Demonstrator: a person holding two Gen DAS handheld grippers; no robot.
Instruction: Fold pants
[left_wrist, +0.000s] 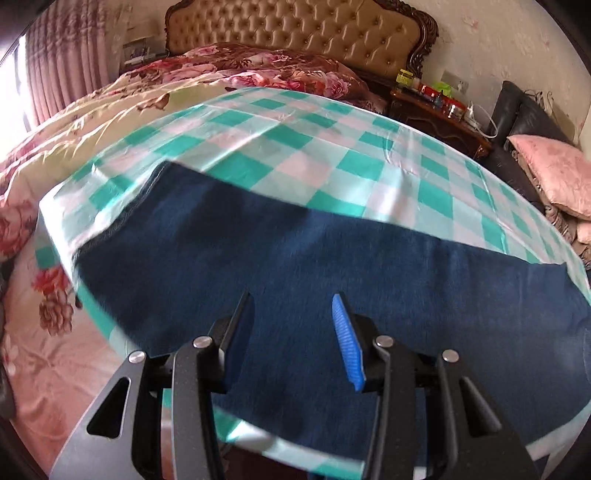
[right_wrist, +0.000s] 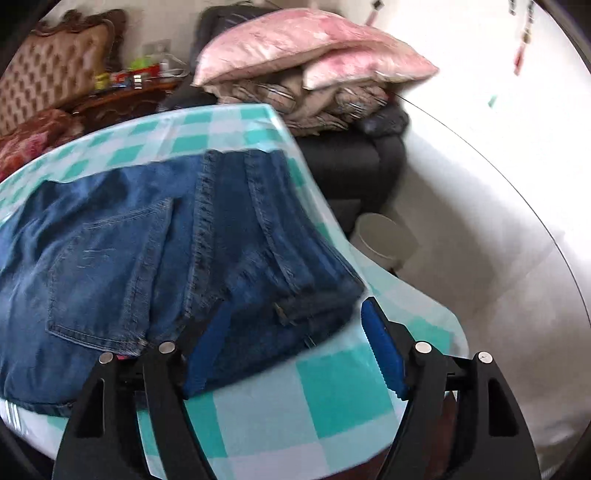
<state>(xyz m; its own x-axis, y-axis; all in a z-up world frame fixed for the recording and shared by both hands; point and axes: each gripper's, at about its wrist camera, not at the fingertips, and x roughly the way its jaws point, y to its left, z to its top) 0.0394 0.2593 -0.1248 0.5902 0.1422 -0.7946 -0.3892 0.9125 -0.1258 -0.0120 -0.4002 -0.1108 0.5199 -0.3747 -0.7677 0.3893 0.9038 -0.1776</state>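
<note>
Denim pants (right_wrist: 155, 243) are spread flat on the checked cloth (right_wrist: 332, 391), waistband just ahead of the right gripper (right_wrist: 295, 350), whose jaws stand apart with the waist corner between them, unpressed. The left gripper (left_wrist: 293, 343), jaws apart and empty, is held over the leg. Both layers should be pinched before lifting.

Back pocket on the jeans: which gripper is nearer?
Right. The right gripper hovers over the waist end beside the back pocket; the left gripper hangs over plain leg fabric, no pocket in view.
</note>
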